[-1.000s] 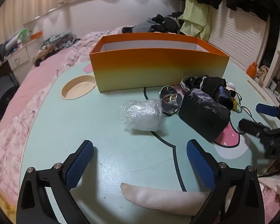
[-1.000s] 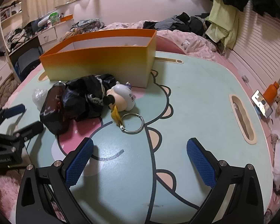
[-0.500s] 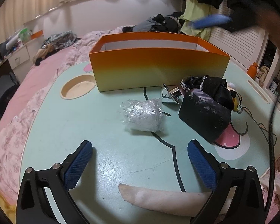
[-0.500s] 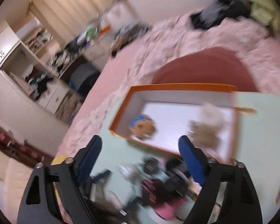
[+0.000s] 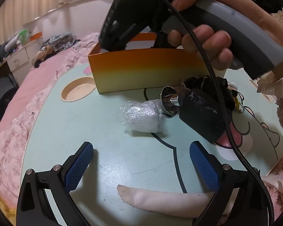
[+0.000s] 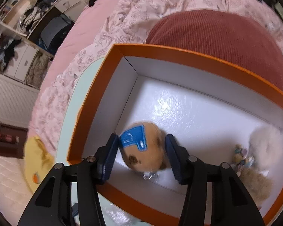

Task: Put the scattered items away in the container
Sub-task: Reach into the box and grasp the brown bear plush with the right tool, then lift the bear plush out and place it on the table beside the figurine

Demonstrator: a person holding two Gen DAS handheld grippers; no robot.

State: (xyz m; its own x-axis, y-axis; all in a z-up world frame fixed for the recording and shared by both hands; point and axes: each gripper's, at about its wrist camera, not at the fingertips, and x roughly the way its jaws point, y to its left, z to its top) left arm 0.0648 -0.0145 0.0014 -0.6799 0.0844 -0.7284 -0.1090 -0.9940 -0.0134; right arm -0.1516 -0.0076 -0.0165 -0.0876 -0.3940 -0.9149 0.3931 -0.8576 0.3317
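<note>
right gripper [image 6: 140, 148]: over orange box [image 6: 107, 71], jaws closing around brown plush toy [image 6: 145, 150] inside; contact unclear
left gripper [image 5: 141, 162]: wide, empty, above table [image 5: 66, 128]
bubble-wrap bundle [image 5: 141, 118]: on table, outside box

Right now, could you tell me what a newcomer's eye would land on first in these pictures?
Probably the orange box, seen from above, where the right gripper has its fingers closing around a brown plush with a blue patch. In the left wrist view, a hand gripping a grey handle fills the top, above a clear plastic bundle and a black pouch on the mint table.
</note>
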